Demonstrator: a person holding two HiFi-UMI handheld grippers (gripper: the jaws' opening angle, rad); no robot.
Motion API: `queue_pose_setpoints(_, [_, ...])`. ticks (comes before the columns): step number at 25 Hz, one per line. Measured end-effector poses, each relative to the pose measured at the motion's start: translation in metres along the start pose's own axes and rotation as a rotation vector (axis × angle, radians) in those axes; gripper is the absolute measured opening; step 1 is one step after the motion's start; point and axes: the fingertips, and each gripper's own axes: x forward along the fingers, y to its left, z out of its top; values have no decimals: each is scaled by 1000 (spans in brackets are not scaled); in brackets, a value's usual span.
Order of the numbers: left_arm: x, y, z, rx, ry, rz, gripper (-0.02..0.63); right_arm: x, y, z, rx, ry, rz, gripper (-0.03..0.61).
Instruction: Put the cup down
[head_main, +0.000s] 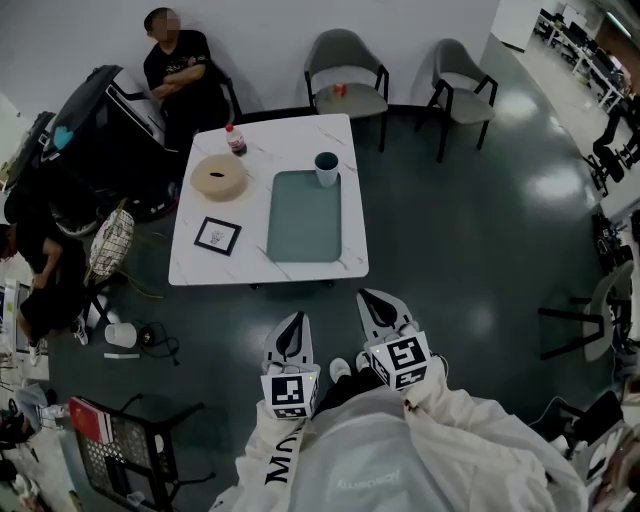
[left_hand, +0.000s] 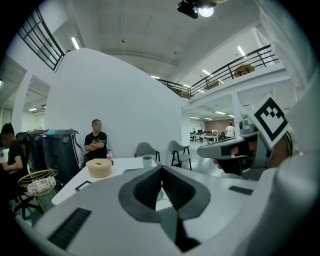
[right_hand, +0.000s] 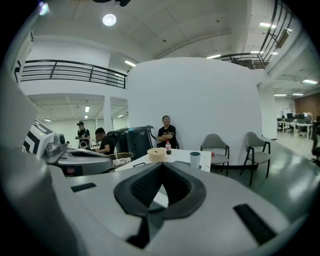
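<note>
Cup (head_main: 327, 168) upright near table (head_main: 290, 135) far-right corner, well ahead of right gripper (head_main: 372, 300), nearer than left gripper (head_main: 296, 322); both jaws together, empty

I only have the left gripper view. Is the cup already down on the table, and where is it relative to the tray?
Observer: Yes. The head view shows the pale cup with a dark teal inside upright on the white marble-look table, at the far right corner of the flat grey-green rectangular tray.
Operator: Is the right gripper holding anything?
Observer: No. The right gripper view shows the right gripper with its jaws shut and nothing between them.
</note>
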Motion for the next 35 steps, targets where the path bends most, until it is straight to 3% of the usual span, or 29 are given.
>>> queue_pose_setpoints(11, [26, -16, 37, 25, -53, 43, 11, 7, -22, 16, 9, 12, 79, 6])
queue_pose_setpoints(35, [42, -34, 43, 45, -38, 45, 11, 4, -31, 16, -7, 1, 143, 6])
